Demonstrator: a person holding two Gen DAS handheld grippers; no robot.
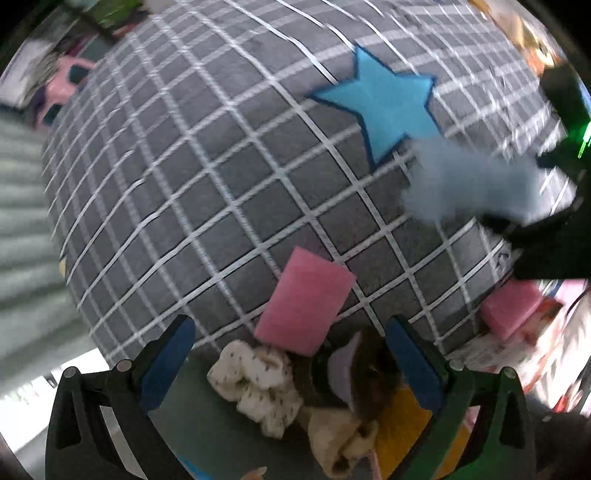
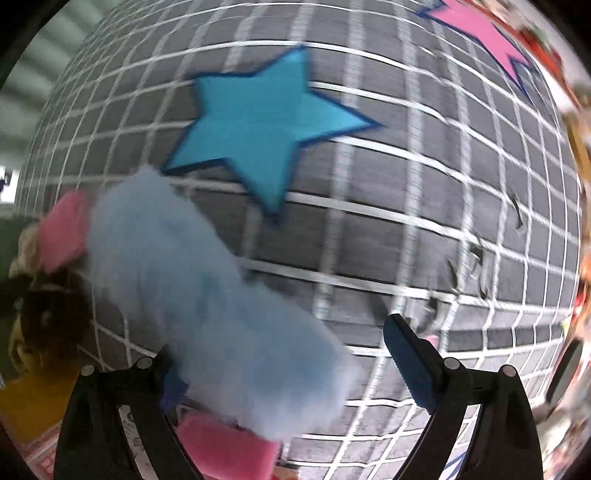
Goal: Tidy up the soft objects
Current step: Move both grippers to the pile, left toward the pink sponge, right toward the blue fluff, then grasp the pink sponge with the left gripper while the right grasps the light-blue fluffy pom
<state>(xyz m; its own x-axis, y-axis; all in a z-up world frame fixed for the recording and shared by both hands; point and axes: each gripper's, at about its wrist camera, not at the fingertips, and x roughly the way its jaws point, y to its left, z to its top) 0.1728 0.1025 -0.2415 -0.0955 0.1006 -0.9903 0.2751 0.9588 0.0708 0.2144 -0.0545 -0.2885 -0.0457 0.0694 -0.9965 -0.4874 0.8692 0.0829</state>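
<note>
A fluffy light-blue soft object [image 2: 218, 299] lies blurred between the open fingers of my right gripper [image 2: 280, 362], against the left finger; it also shows in the left wrist view [image 1: 469, 181] beside the black right gripper. A pink sponge [image 1: 304, 301] lies on the grey checked rug [image 1: 221, 184] just ahead of my open, empty left gripper [image 1: 291, 350]. A pile of soft things sits between the left fingers: a cream spotted cloth [image 1: 255, 384], a purple and brown item [image 1: 351, 373], a beige cloth [image 1: 340, 439]. A second pink sponge [image 1: 508, 308] [image 2: 229, 446] lies near the rug's edge.
The rug has a blue star [image 1: 388, 103] [image 2: 266, 125] and a pink star [image 2: 476, 33]. A yellow patch [image 1: 402, 424] lies under the pile. Colourful boxes and toys [image 1: 546, 332] line the right side. A pale green ribbed surface [image 1: 22, 221] lies left of the rug.
</note>
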